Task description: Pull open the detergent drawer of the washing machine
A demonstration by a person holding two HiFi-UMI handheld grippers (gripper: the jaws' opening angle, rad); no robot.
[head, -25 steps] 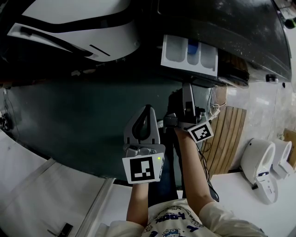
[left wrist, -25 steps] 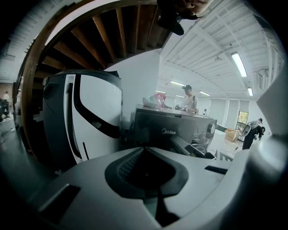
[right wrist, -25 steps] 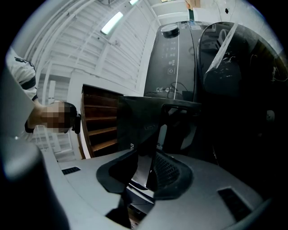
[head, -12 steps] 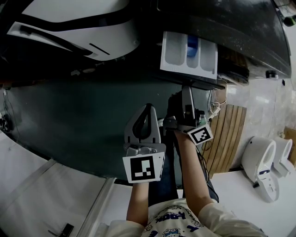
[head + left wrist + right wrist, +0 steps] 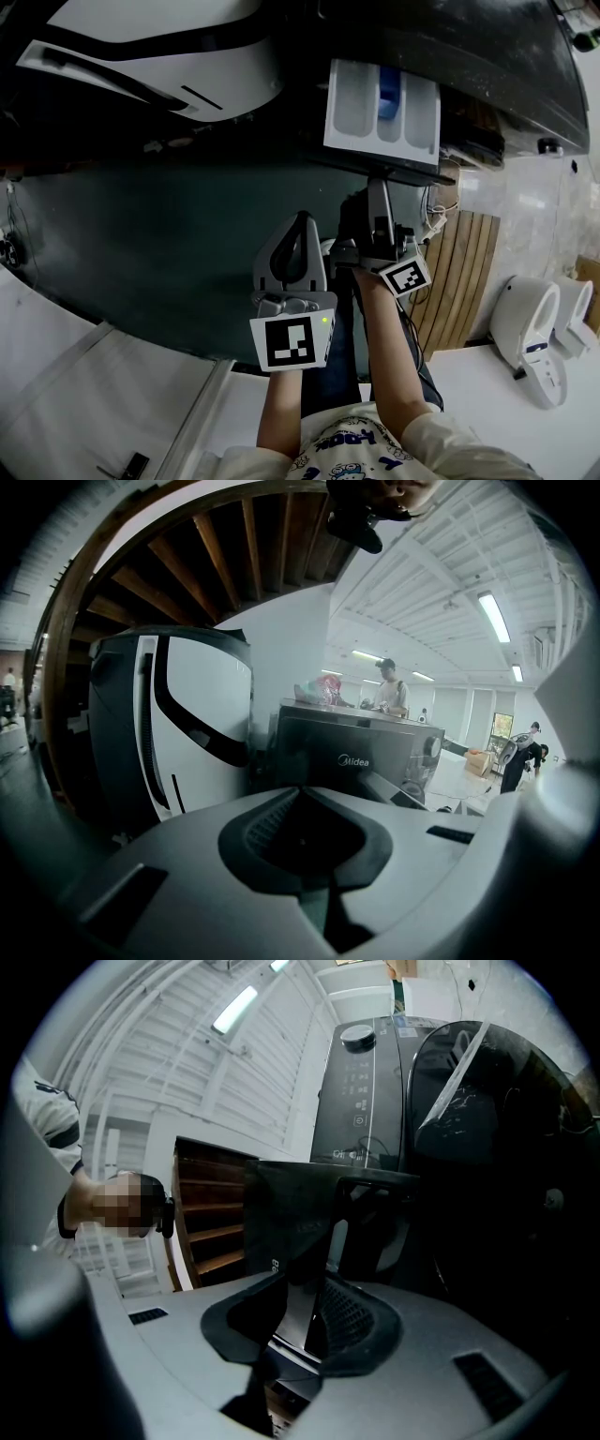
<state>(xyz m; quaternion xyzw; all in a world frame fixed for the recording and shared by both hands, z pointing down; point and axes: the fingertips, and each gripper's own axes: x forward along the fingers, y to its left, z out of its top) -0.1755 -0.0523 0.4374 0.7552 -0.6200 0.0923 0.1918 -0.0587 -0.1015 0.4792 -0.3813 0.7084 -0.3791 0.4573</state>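
Observation:
The dark washing machine (image 5: 450, 56) fills the top of the head view. Its white detergent drawer (image 5: 356, 117), with a blue insert, sticks out of the front. My right gripper (image 5: 379, 184) reaches up under the drawer's front edge. In the right gripper view my right gripper (image 5: 302, 1312) is shut on the drawer's dark front panel (image 5: 295, 1227), which stands between the pads. My left gripper (image 5: 300, 221) hangs free to the left, lower down, shut with nothing in it; in its own view the left gripper (image 5: 302, 841) touches nothing.
A white and black appliance (image 5: 159, 56) stands left of the washing machine. Wooden slats (image 5: 459, 281) and white toilets (image 5: 530, 328) are at the right. A pale floor panel (image 5: 94, 394) lies at the lower left. People (image 5: 386, 688) stand far off behind a Midea machine (image 5: 361, 757).
The detergent drawer has slid further out of the machine, showing more of its white compartments. My right gripper has drawn back slightly with it. The left gripper has stayed put.

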